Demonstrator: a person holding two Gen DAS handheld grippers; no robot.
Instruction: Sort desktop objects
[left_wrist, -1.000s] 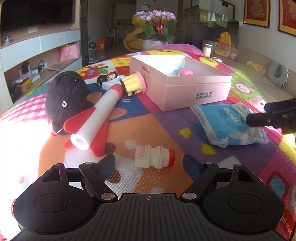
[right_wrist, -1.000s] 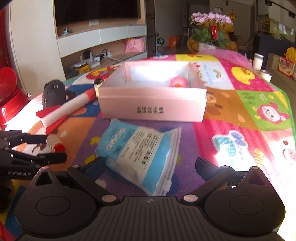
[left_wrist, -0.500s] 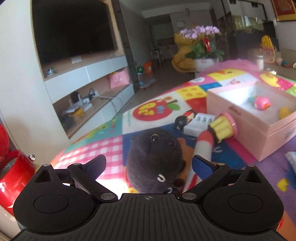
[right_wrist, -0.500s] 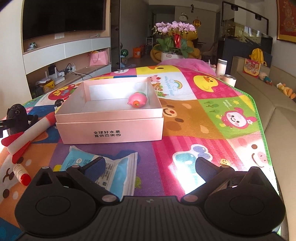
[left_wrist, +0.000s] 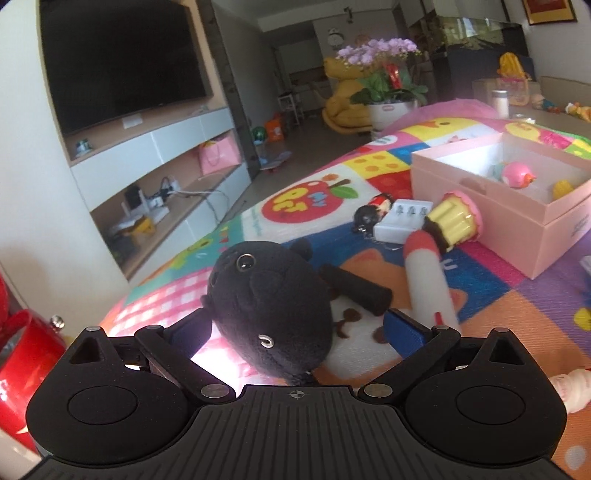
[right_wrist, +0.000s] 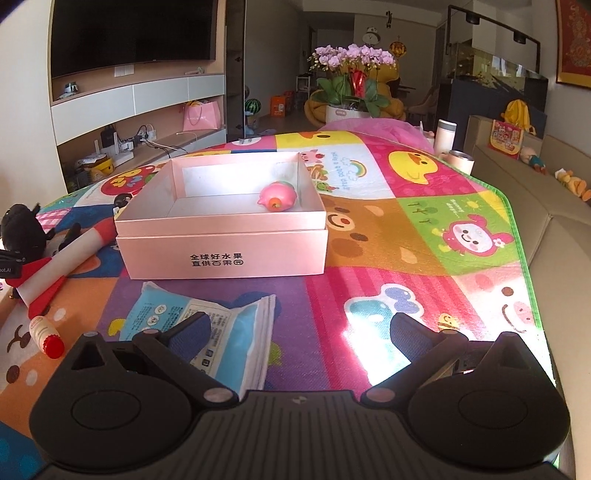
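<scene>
A black plush toy (left_wrist: 269, 310) lies on the colourful mat between the open fingers of my left gripper (left_wrist: 299, 328); the fingers stand on either side of it, apart from it. It also shows far left in the right wrist view (right_wrist: 22, 232). A pink open box (right_wrist: 221, 251) holds a pink toy (right_wrist: 277, 197); in the left wrist view (left_wrist: 517, 206) a yellow item (left_wrist: 562, 189) also lies inside. My right gripper (right_wrist: 299, 332) is open and empty above the mat, beside a blue wipes pack (right_wrist: 207, 332).
A white and red foam rocket (left_wrist: 428, 277) with a yellow cupcake toy (left_wrist: 454, 221) at its tip lies right of the plush. A white battery case (left_wrist: 402, 218) and a small ladybird toy (left_wrist: 371, 212) sit behind. A small drink bottle (right_wrist: 46, 334) lies at left. A red kettle (left_wrist: 22, 369) stands off the mat's left edge.
My left gripper swung left from the drink bottle to the black plush and closed in until the plush sits between its fingers. My right gripper drew back and rose from the wipes pack.
</scene>
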